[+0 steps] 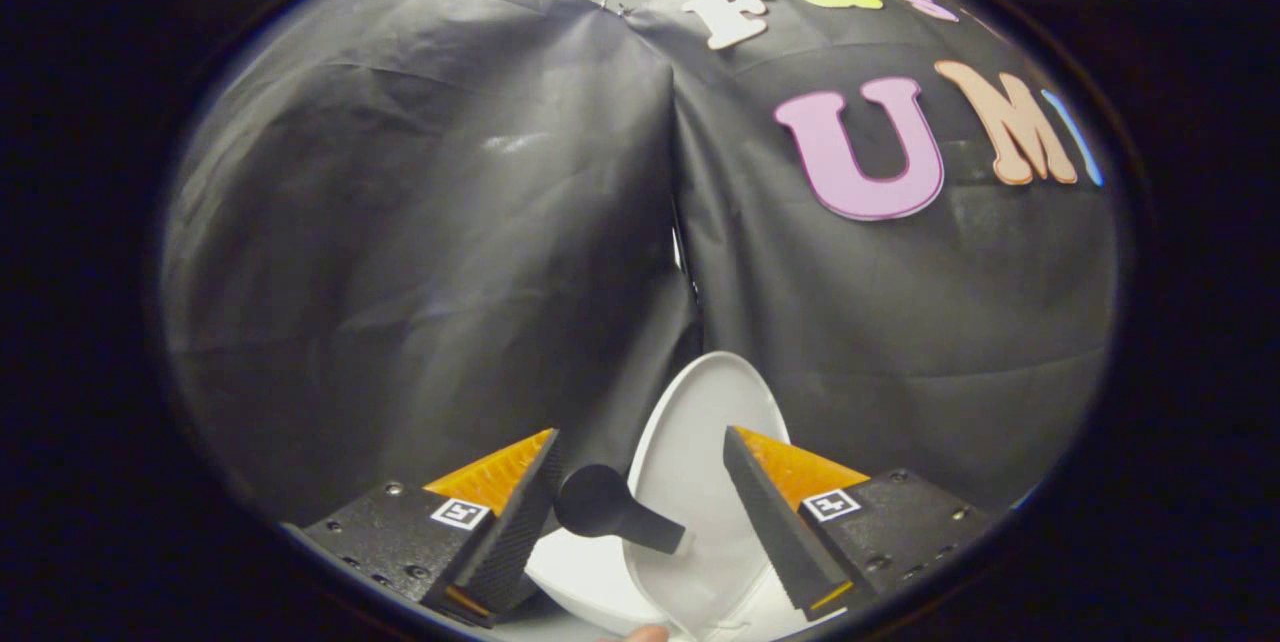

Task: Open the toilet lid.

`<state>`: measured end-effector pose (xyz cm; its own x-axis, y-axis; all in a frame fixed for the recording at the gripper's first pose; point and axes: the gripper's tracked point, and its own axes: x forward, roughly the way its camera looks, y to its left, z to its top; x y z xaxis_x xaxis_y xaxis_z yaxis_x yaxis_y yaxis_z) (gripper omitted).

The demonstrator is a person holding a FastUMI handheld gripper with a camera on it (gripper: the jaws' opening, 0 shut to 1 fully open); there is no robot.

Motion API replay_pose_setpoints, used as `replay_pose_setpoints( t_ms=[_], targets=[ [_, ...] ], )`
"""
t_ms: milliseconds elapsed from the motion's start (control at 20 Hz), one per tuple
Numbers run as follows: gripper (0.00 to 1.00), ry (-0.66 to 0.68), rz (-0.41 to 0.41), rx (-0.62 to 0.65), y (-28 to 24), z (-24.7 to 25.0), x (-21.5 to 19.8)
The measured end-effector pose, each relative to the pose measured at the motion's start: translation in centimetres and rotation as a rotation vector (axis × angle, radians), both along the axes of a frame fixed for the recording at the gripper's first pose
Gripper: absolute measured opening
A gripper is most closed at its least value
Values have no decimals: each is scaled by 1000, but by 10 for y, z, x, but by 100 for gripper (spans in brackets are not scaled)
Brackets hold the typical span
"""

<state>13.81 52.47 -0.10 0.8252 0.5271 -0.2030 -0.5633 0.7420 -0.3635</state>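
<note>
The claw (640, 492) hangs with its fingers spread wide, gripping nothing. Going from the left finger across: just inside it sits a black paddle-shaped handle (612, 509), fixed to the edge of the white oval plastic toilet lid (700, 452), which stands raised between the fingers and reaches beyond them toward the black cloth wall (420, 252). I'd judge the lid light, stiff and glossy, so slippery; the handle looks the surest hold. The hinge and bowl are cut off below, and how far the lid has tilted is hard to tell.
</note>
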Motion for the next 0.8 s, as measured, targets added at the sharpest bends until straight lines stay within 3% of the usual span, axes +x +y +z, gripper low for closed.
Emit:
replay_pose_setpoints(
  t_ms=[300, 800],
  targets=[
    [98, -107, -1, 66, -25, 57, -17],
    [97, -351, -166, 98, -133, 170, -35]
  ],
)
